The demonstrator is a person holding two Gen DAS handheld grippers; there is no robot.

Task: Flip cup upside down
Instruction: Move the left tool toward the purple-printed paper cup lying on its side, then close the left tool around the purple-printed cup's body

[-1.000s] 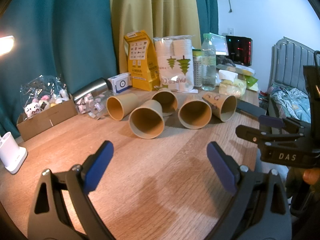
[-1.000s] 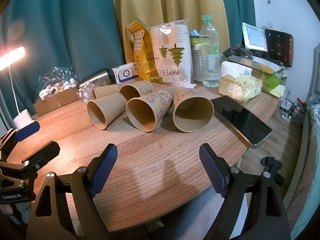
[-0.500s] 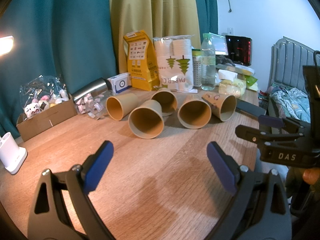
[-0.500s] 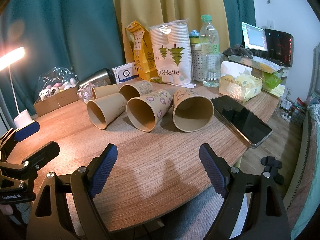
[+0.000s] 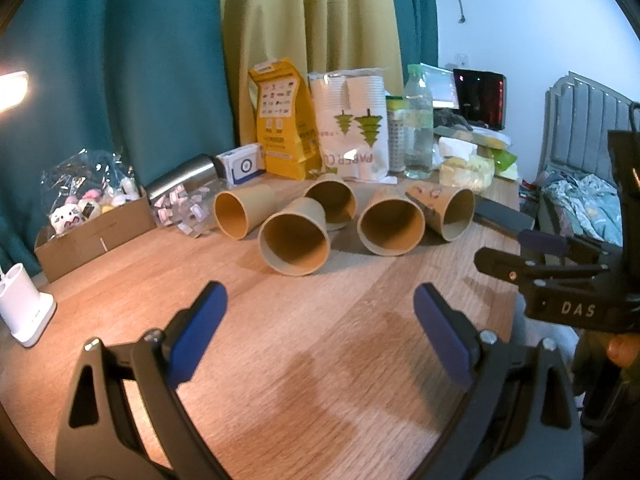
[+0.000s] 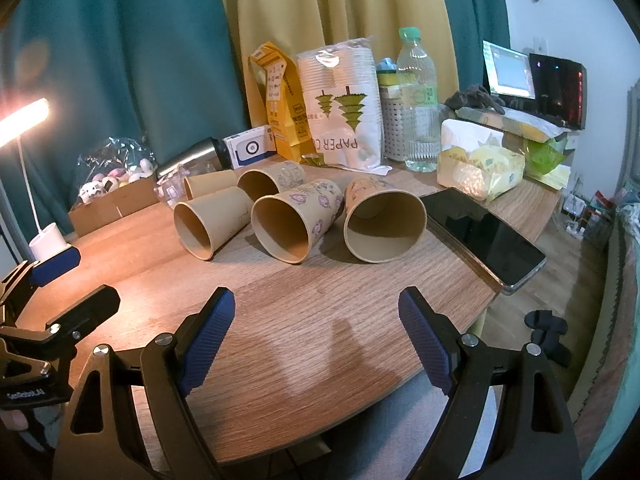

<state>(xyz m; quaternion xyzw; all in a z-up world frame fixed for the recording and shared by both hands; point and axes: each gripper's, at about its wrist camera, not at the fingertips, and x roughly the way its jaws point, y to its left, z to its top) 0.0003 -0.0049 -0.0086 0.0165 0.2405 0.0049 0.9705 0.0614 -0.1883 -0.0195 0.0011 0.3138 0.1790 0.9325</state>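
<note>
Several brown paper cups lie on their sides on the wooden table [image 5: 320, 360], mouths toward me. In the left wrist view the nearest cup [image 5: 294, 242] lies ahead of my left gripper [image 5: 320, 328], which is open and empty, well short of it. In the right wrist view a flower-printed cup [image 6: 296, 220] and a wider cup [image 6: 382, 224] lie ahead of my right gripper [image 6: 316, 340], also open and empty. The right gripper shows at the right edge of the left wrist view [image 5: 560, 264].
A black phone [image 6: 484, 236] lies by the table's right edge. At the back stand a pack of paper cups [image 6: 344, 112], a yellow bag [image 6: 280, 100], a water bottle [image 6: 416, 100] and a tissue pack [image 6: 476, 168]. A cardboard box [image 5: 92, 232] and a white lamp base [image 5: 24, 308] sit left.
</note>
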